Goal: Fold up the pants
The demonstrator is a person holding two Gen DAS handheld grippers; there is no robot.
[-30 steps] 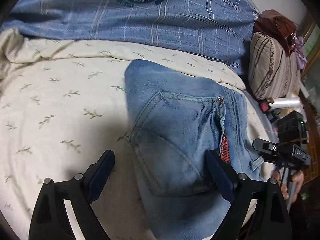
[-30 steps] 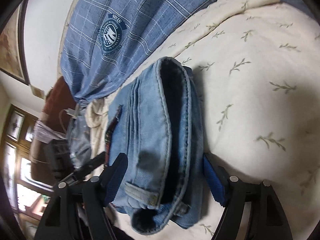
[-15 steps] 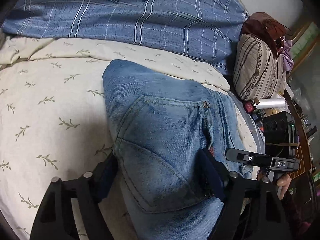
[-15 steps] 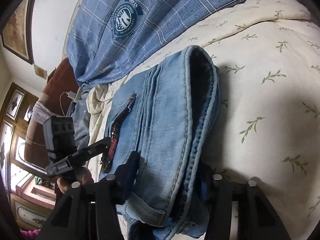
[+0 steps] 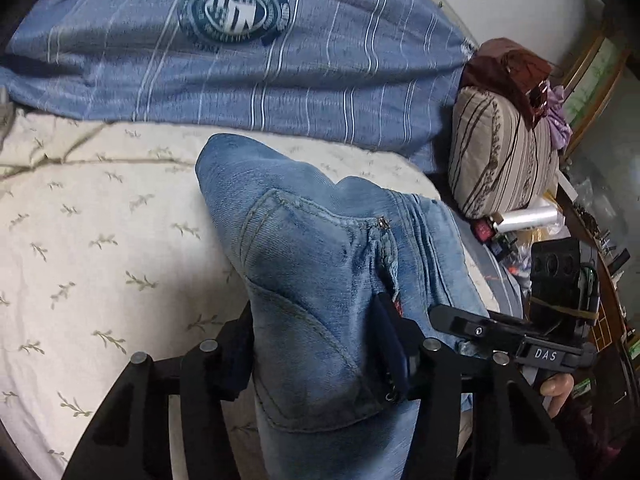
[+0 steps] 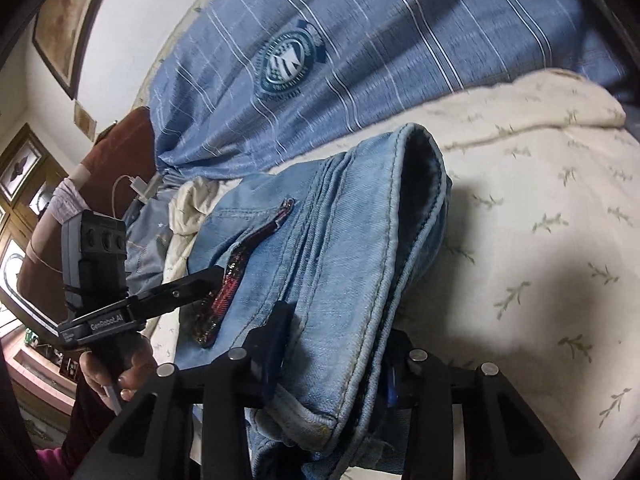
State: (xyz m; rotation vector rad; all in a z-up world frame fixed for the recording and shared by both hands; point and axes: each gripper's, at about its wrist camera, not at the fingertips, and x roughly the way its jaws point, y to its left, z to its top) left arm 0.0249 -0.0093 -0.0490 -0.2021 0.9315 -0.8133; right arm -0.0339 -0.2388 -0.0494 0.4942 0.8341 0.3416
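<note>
Both grippers are closing in and lifting: left gripper and right gripper are pinching the jeans above the bed. Thick, floppy denim; thick edges are gripping best.

Folded light-blue denim pants at centre, pinched between the closing black left gripper at six o'clock, over a cream leaf-print bedsheet.
</note>
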